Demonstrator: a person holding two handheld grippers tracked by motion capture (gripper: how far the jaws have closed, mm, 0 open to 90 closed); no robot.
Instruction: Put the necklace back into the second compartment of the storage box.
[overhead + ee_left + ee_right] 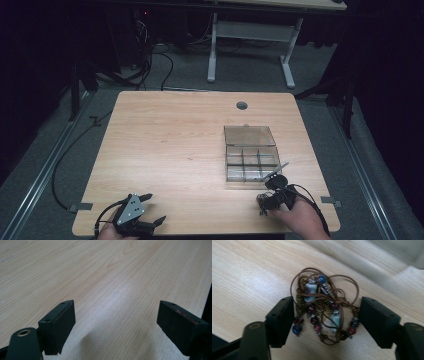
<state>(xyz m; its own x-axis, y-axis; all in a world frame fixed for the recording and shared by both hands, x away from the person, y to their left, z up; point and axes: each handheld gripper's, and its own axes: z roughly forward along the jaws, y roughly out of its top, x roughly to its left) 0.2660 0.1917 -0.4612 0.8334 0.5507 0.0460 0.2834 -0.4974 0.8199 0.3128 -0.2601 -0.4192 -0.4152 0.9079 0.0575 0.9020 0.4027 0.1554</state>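
Brown cord and little beads make up the necklace (324, 307), which lies in a loose tangle on the wooden surface (170, 145). Some beads are dark red, some are blue, and a few longer ones are pale. The tangle sits near the front right corner of the surface, just in front of the clear box (251, 159).

That box is see-through plastic with small compartments inside. Its lid stands open at the far side. It rests on the right half of the surface, and a round hole (242, 105) is in the wood farther back.

In the right gripper view, the right gripper (325, 321) has its jaws spread wide, one on each side of the necklace. The cord and some beads lie very close to the pads, but the pads do not squeeze the tangle. A hand (299, 220) holds this gripper at the near right edge.

Over at the near left corner, the left gripper (150, 210) sits low over bare wood. Its jaws are wide apart too, with nothing between them.
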